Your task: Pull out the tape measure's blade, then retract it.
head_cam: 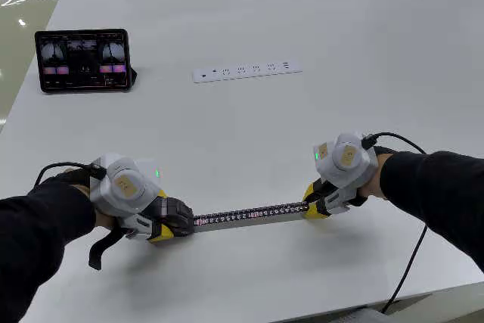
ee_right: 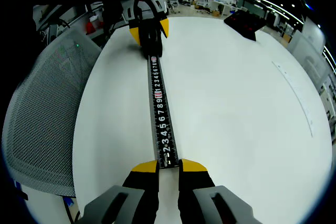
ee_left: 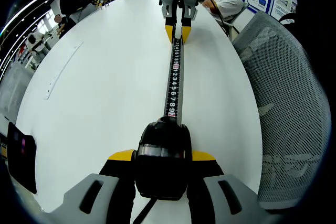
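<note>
The tape measure case [ee_left: 164, 161] sits clamped in the left claw [head_cam: 168, 226], low over the near part of the white counter [head_cam: 302, 134]. In the left gripper view the black case fills the gap between the yellow-tipped jaws, which are spread just wide enough to hold its sides. A dark strap hangs from the case end toward the person's left sleeve.

The blade [head_cam: 249, 215] is drawn out of the case and runs in a straight line to the right claw [head_cam: 314, 208], lying flat just above or on the counter; I cannot tell which. Its dark face carries pale numerals, with one red mark partway along.

In the right gripper view the right claw is nearly closed, its two yellow tips narrow around the blade's far end. The end hook itself is hidden between the tips, so the grip seems to be on the very end of the blade.

A tablet [head_cam: 83, 60] with a lit screen stands propped at the counter's far left, and a white power strip [head_cam: 246, 71] lies well beyond the blade, near the middle. A grey mesh chair [ee_left: 294, 108] stands beside the counter's edge.
</note>
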### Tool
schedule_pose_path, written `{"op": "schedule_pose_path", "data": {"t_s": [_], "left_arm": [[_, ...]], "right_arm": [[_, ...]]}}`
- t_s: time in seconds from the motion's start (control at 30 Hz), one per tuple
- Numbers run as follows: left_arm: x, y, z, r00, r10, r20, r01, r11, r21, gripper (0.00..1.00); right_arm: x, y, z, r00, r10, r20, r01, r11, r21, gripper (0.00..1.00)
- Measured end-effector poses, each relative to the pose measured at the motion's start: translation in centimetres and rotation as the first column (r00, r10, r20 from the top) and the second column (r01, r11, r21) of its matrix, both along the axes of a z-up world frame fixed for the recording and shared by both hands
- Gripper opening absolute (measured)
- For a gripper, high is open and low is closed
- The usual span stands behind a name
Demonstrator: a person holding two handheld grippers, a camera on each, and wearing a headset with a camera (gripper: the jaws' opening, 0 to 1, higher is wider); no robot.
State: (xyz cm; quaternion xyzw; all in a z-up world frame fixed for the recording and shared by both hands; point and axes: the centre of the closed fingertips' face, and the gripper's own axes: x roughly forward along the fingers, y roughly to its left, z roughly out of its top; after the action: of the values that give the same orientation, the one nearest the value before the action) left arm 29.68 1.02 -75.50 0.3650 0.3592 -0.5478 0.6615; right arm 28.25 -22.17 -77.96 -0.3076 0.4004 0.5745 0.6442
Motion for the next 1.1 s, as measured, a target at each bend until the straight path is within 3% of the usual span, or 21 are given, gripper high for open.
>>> {"op": "schedule_pose_path", "data": {"t_s": [1.1], "left_arm": [[-0.3, -0.1, 0.1, 1.0, 0.0, 0.003, 0.0, 1.0, 0.003, 0.32]], "right_arm": [[-0.1, -1.8, 0.0, 1.0, -0.026, -0.002, 0.026, 1.0, -0.01, 0.1]]}}
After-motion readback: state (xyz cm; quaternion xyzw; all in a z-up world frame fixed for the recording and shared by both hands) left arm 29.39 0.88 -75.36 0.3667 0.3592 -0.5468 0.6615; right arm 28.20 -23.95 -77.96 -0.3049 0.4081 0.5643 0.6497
